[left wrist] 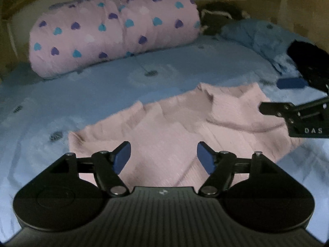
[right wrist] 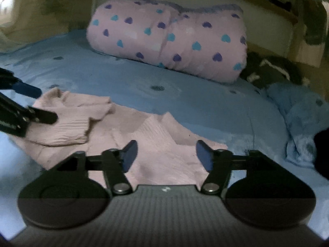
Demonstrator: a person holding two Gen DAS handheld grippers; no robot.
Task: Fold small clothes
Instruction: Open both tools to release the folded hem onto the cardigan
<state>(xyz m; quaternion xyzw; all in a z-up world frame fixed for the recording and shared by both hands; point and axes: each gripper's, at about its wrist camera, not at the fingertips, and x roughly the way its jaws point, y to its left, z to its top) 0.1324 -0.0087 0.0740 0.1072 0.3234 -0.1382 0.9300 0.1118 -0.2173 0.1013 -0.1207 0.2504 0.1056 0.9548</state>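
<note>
Bed [left wrist: 102,86]: blue sheet, work surface. Quilt [left wrist: 115,30]: rolled, far, clear of folding. Sweater [left wrist: 164,135]: pink, near centre, partly folded. Left gripper [left wrist: 163,157], right gripper [right wrist: 166,156]: above sweater, jaws spread, released, holding nothing.

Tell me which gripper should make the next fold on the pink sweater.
Probably the left gripper: open, it hangs over the unfolded part of the pink sweater. The right gripper sits beside the sleeve that is already folded in.
</note>
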